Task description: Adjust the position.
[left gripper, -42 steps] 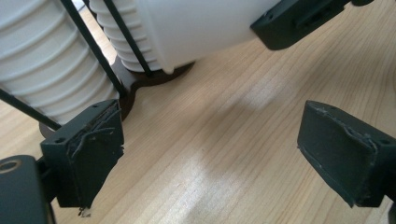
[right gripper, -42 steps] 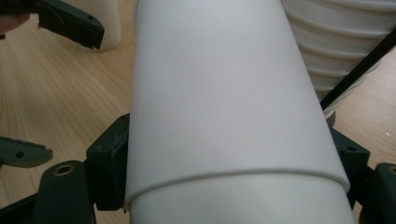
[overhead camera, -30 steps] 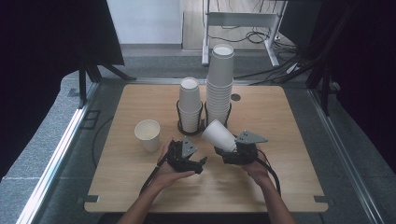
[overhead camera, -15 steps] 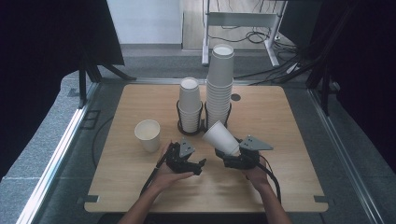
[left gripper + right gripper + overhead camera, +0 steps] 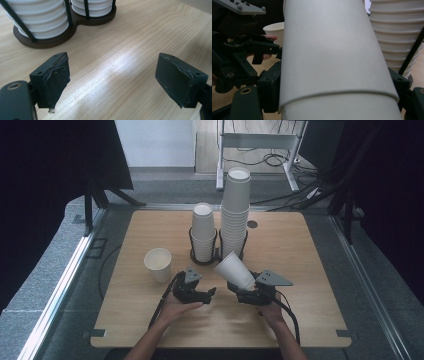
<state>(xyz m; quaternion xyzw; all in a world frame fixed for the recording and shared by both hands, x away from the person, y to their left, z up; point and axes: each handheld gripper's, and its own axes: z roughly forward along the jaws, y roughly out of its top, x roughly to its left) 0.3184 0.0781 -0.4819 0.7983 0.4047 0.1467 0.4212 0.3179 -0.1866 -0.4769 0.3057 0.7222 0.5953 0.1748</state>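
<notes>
The right gripper clamps a paper cup by its lower end, tilted, mouth up toward the rack. Its seam shows in the right gripper view, where two cups look nested. The left gripper has just been closing, jaws still apart with nothing between them, low over the table. Just beyond, the rack holds a short stack and a tall stack. A lone cup stands upright left, empty.

Left tongs apart, closing; right tongs clamped.
</notes>
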